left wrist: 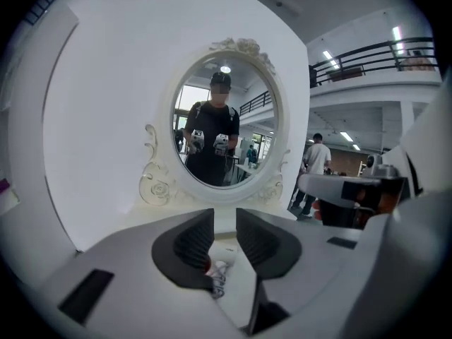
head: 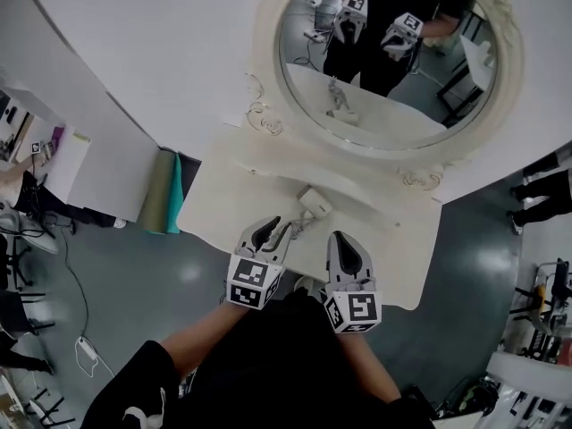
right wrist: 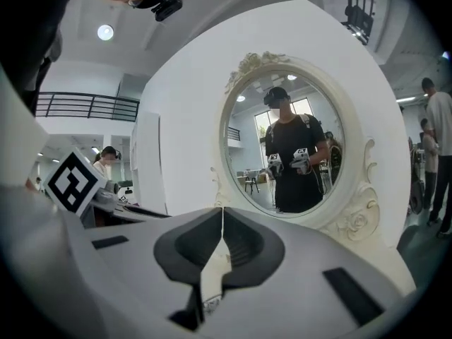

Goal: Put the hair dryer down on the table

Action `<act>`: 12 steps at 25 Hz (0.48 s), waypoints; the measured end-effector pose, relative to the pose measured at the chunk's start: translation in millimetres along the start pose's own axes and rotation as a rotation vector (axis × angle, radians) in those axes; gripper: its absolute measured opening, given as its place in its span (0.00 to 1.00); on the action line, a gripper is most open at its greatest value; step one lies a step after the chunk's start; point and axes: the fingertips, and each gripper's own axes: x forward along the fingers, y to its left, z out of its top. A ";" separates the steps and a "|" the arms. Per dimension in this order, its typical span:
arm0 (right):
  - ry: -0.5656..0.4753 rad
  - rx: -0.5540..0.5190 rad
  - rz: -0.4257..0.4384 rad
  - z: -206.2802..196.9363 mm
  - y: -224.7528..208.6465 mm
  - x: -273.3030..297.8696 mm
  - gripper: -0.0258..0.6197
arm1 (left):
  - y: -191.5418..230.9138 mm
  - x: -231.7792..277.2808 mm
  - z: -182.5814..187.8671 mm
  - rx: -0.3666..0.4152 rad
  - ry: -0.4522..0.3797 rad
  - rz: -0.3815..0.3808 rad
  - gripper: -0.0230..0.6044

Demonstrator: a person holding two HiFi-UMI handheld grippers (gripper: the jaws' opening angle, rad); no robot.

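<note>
A white hair dryer [head: 315,202] lies on the cream dressing table [head: 223,206], its cord trailing toward the near edge. My left gripper [head: 272,231] hovers over the cord end just in front of it. Its jaws stand apart and hold nothing. In the left gripper view the hair dryer [left wrist: 223,255] and its coiled cord show through the gap of the left gripper [left wrist: 224,223]. My right gripper [head: 347,245] is to the right, above the table's front part. In the right gripper view its [right wrist: 222,221] tips meet, shut on nothing.
An oval mirror [head: 393,61] in an ornate white frame stands at the back of the table and reflects both grippers. Rolled green mats [head: 166,195] lean beside the table's left end. People stand on the floor at the right [head: 539,197].
</note>
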 end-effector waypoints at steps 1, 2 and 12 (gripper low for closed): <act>-0.002 -0.008 0.006 2.6 9.5 2.8 0.07 | 3.6 -7.7 5.0 -0.003 -0.017 0.002 0.21; -0.005 -0.018 0.013 5.8 19.1 5.3 0.07 | 7.4 -15.4 9.6 -0.010 -0.033 0.003 0.19; -0.068 -0.056 0.039 42.9 92.7 25.6 0.07 | 50.3 -79.4 43.7 -0.047 -0.173 0.038 0.08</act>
